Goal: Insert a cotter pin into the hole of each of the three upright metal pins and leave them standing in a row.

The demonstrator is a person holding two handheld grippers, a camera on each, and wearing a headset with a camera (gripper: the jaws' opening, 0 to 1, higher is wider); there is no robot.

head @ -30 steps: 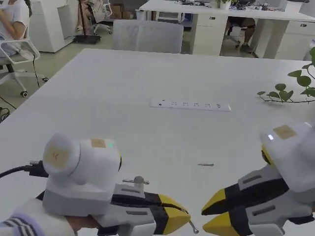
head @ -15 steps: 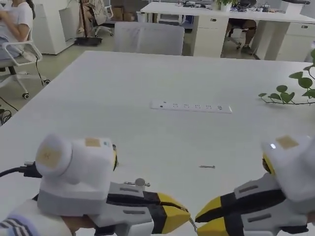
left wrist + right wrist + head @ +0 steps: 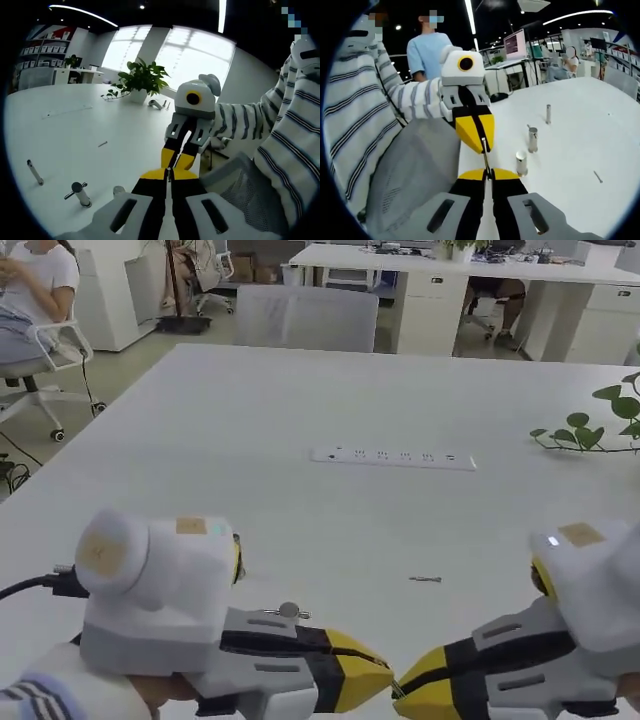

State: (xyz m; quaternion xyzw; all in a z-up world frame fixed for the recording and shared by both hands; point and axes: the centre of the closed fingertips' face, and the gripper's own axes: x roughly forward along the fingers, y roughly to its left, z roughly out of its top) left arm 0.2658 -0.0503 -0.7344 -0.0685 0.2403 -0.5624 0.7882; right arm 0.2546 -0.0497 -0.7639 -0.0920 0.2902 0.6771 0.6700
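Left gripper (image 3: 169, 173), right gripper (image 3: 488, 174), tips meeting on cotter pin (image 3: 484, 156)

Head view bright, even, soft overhead light; white worktop (image 3: 300, 440) shows faint shadows, whole frame slightly hazy. Left gripper view backlit: windows (image 3: 195, 60) blown out, ceiling strip (image 3: 222, 15) glaring. Right gripper view dimmer, ceiling lights (image 3: 470, 15) streak bright, cotter pin (image 3: 484, 155) sharp. Fisheye bends edges of both.

No lettering or number can be read.
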